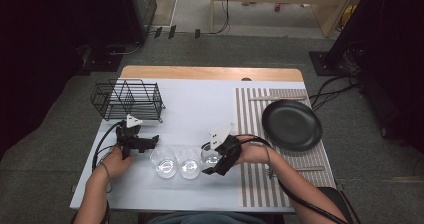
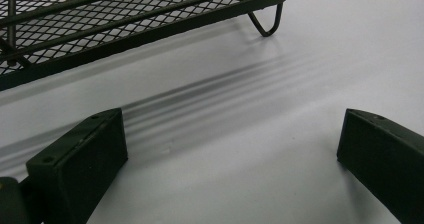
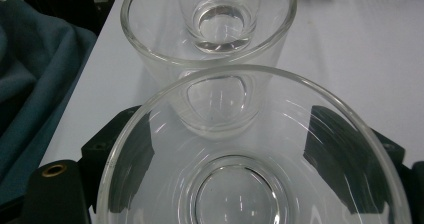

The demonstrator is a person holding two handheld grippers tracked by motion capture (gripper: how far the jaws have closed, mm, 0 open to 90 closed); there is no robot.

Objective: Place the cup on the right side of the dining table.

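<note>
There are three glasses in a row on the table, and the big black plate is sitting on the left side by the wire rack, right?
Not quite. Three glasses stand in a row, but the black plate sits on the right side, on the striped mat. The wire rack is on the left. The high view shows this.

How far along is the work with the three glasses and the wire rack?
Nothing looks done: the wire rack is empty. In hand: the right hand-held gripper has its jaws around the rightmost glass, which seems to stand on the table; whether the jaws press it is unclear. The left hand-held gripper is open beside the rack. Presumably left: the other two glasses.
</note>
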